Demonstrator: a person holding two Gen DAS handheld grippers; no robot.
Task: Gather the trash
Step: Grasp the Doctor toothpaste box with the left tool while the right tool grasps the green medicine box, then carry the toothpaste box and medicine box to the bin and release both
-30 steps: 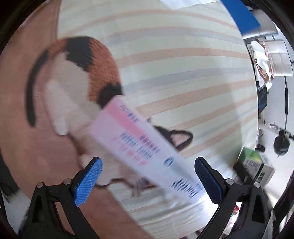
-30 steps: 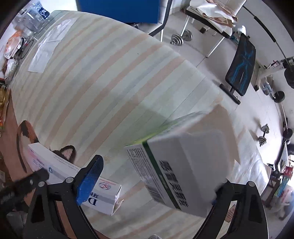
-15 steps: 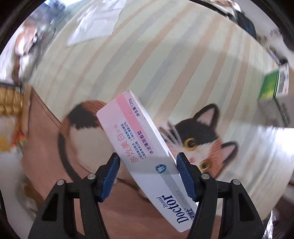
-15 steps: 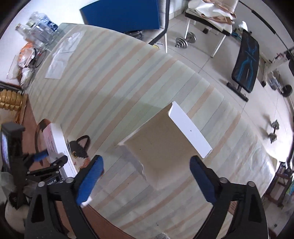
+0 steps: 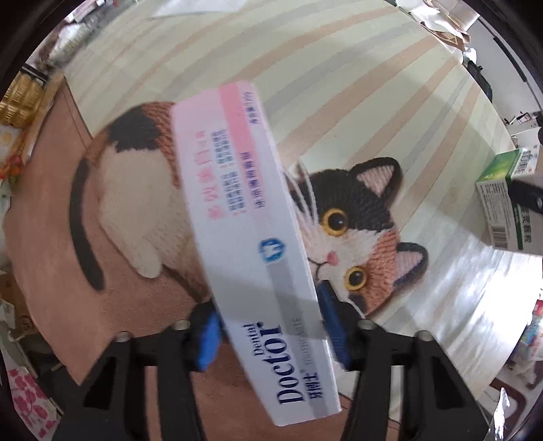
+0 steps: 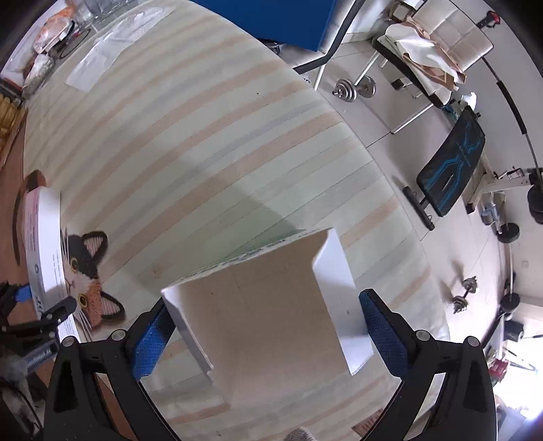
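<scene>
A long white and pink toothpaste box (image 5: 254,220) stands over a cat-shaped mat (image 5: 356,230) on the striped tablecloth (image 5: 339,84). My left gripper (image 5: 269,325) points down, jaws closing, both blue pads pressed on the box's sides. The right wrist view shows that box (image 6: 44,244) and the left gripper (image 6: 40,302) at far left. A green and white carton (image 6: 264,322), top flaps up, rests on the cloth between my right gripper's (image 6: 268,334) widening jaws. I cannot see the pads pressing it. The left wrist view shows the carton (image 5: 502,203) with one black right finger (image 5: 526,195) over it.
The table's edge curves close to the right of the carton. Beyond it on the tiled floor stand a weight bench (image 6: 451,169), dumbbells (image 6: 353,90) and a blue chair (image 6: 271,17). A clear plastic sheet (image 6: 98,57) and bags (image 6: 44,64) lie at the table's far end.
My left jaws went from wide apart to pressed on the toothpaste box, and the view rolled. The carton went from tilted in the right jaws to resting on the cloth between them.
</scene>
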